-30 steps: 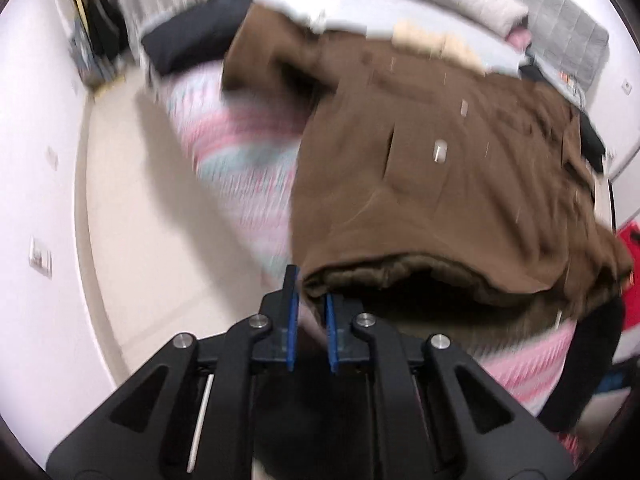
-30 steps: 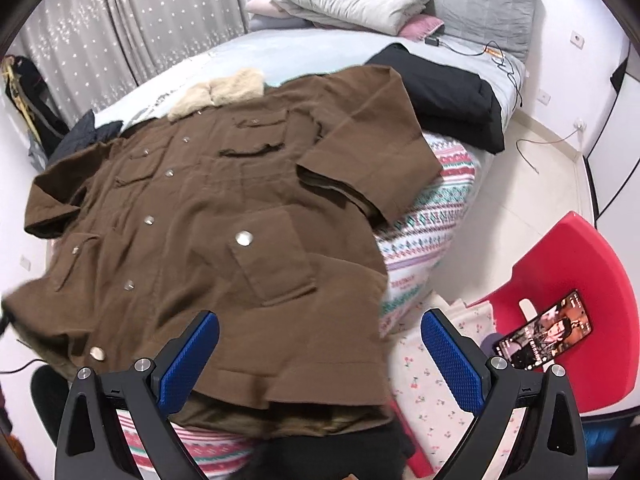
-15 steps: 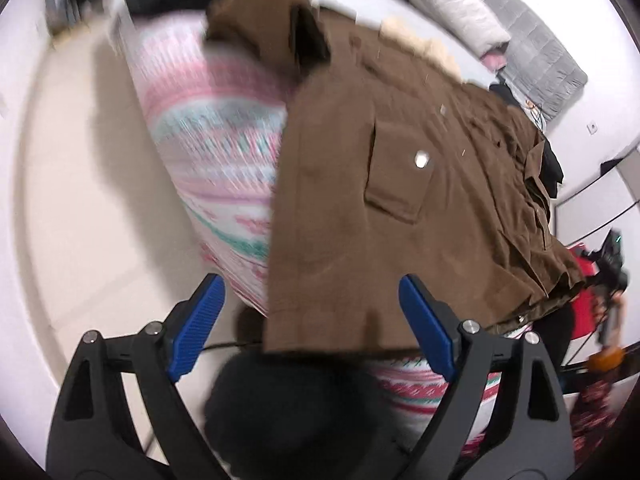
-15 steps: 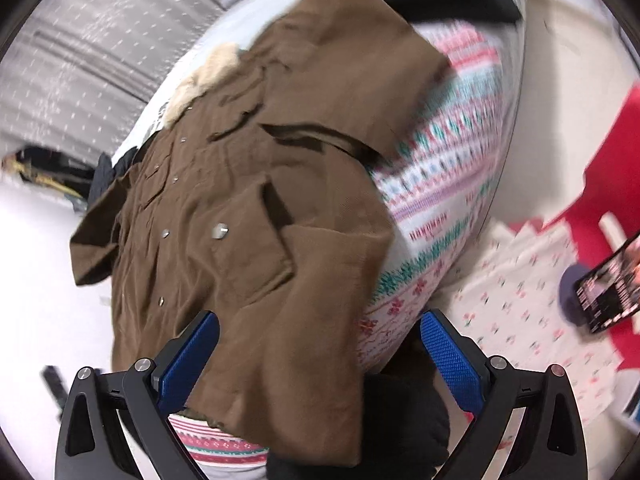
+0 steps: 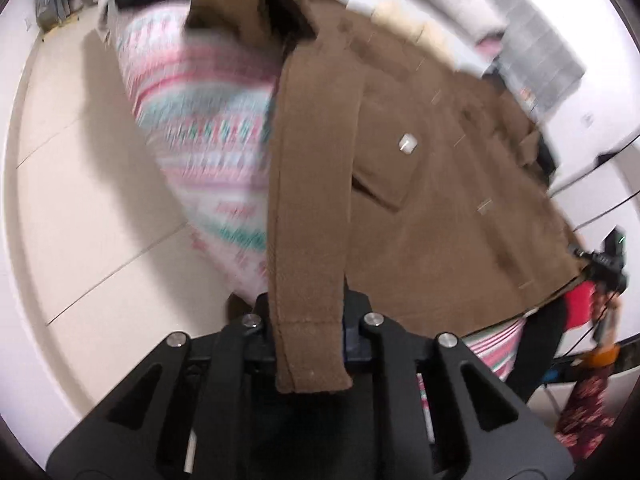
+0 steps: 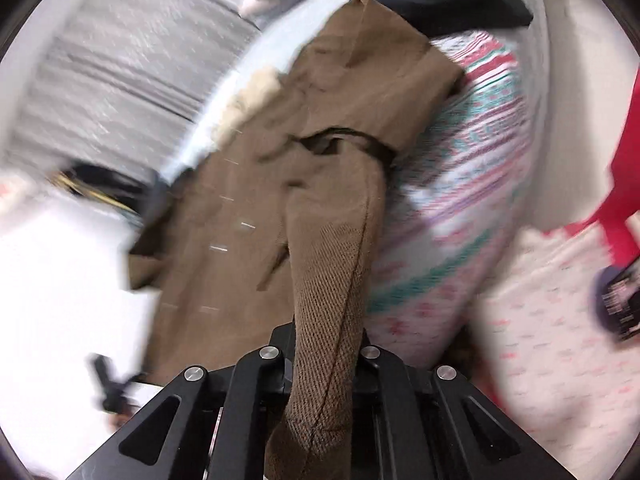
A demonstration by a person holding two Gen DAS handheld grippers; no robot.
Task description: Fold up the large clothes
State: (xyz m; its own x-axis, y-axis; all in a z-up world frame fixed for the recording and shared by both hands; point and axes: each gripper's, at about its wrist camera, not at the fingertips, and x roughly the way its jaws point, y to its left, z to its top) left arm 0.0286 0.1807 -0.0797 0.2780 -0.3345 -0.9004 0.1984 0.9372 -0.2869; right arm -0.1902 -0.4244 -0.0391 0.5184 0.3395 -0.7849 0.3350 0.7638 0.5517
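Left wrist view: my left gripper [image 5: 306, 340] is pinched on the hem of the brown coat [image 5: 440, 184], a fold of cloth draping back over the fingers. The coat lies spread on the bed, over the patterned blanket [image 5: 208, 128].

Right wrist view: my right gripper [image 6: 324, 364] is clamped on another stretch of the coat's [image 6: 240, 200] edge, which hangs over the jaws. Red chair [image 6: 624, 192] at right; view blurred.
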